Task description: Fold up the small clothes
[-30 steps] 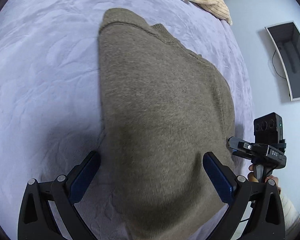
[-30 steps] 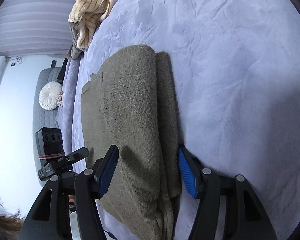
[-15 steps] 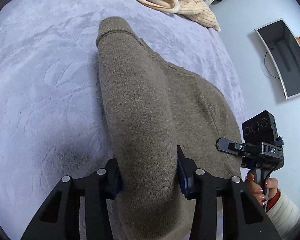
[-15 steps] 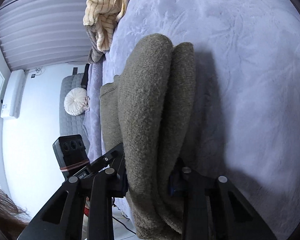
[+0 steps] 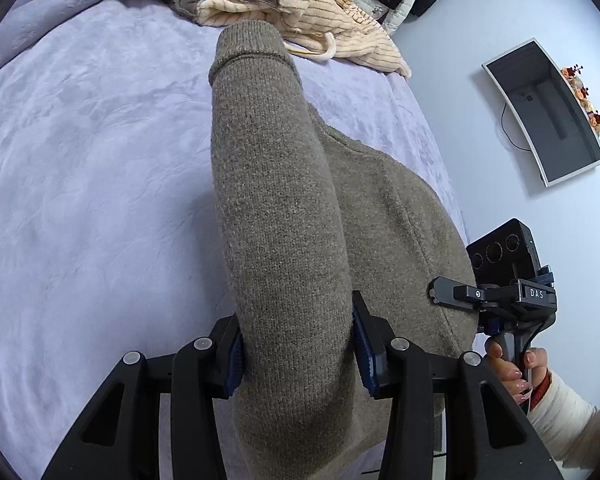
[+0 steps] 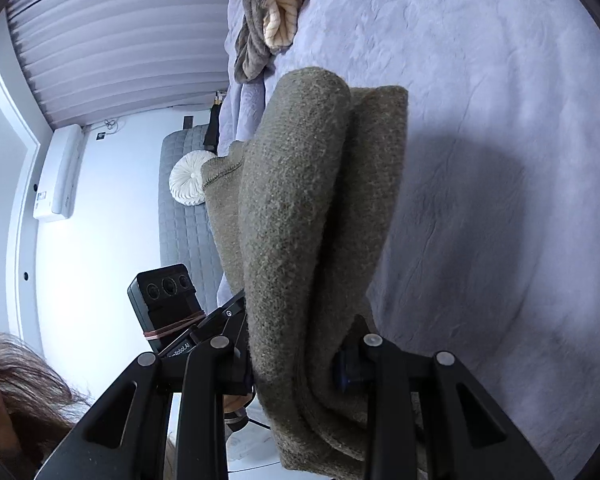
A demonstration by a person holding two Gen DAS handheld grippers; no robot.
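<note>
Now I have both tongs clamped on the olive knit sweater (image 5: 284, 216): the left gripper (image 5: 296, 350) pinches one bunched fold, the right gripper (image 6: 296, 364) another, and the garment hangs raised over the lilac bedspread (image 5: 84, 168).

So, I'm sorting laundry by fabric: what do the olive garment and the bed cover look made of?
The olive garment looks like a thick wool-type knit: fuzzy, matte, with a ribbed hem; the fibre can't be told. The lilac bed cover looks like plush fleece or velvet, with a soft sheen and an embossed pattern.
</note>
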